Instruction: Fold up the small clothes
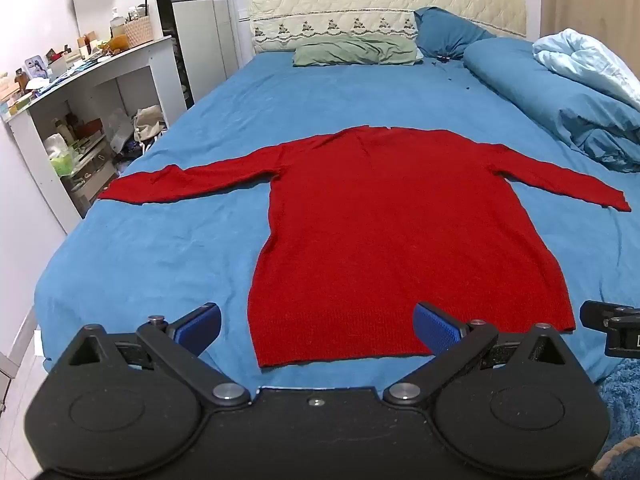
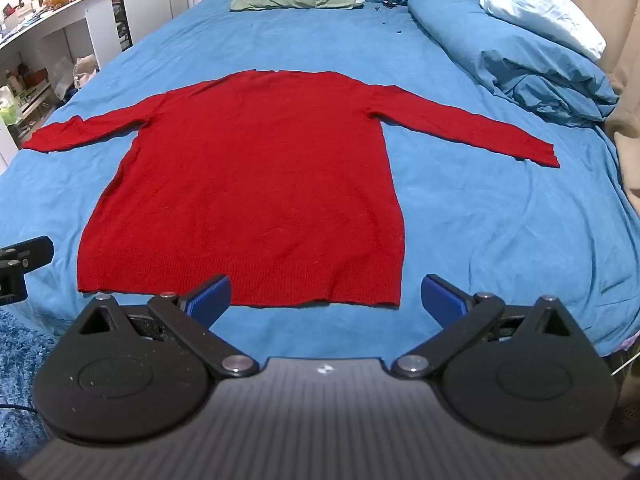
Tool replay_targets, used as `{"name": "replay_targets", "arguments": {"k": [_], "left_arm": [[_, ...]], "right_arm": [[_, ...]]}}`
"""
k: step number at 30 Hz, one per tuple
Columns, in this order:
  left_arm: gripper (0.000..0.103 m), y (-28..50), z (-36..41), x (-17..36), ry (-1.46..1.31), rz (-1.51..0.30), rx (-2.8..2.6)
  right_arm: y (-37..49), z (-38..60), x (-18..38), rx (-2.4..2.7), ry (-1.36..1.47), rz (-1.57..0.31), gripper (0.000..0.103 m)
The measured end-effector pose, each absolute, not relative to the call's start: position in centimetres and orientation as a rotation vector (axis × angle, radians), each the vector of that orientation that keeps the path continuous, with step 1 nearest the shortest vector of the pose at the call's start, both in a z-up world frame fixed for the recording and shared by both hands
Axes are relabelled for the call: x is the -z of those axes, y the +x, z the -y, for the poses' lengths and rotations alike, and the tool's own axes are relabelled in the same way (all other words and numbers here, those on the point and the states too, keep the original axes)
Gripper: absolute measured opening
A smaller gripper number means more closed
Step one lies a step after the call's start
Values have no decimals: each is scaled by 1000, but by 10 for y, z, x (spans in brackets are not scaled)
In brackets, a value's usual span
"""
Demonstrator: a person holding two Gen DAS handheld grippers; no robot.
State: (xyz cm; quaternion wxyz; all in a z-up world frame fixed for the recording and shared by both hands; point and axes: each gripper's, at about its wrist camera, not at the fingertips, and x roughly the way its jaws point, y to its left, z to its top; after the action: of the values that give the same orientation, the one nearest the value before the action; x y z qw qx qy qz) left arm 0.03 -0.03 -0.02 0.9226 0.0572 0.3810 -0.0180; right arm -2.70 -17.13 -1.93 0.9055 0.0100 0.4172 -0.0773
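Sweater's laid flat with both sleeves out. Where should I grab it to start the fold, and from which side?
Grip the red sweater at each sleeve cuff, coming in from the outer sides: left cuff, right cuff. Both lie flat and free, ready to fold inward.

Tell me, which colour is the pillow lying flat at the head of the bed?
The pillow is sage green, plain, clearest in the left wrist view.
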Motion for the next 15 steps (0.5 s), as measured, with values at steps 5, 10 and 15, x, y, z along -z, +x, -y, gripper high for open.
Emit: {"name": "replay_targets", "arguments": {"k": [5, 10, 15], "left_arm": [[103, 2, 1, 0, 109, -779, 47], [103, 2, -4, -2, 112, -774, 45], [103, -2, 0, 0, 115, -765, 41]], "right_arm": [[-27, 172, 20, 159, 20, -863, 103], [-28, 172, 20, 159, 20, -864, 103], [-28, 176, 21, 159, 20, -865, 103]]}}
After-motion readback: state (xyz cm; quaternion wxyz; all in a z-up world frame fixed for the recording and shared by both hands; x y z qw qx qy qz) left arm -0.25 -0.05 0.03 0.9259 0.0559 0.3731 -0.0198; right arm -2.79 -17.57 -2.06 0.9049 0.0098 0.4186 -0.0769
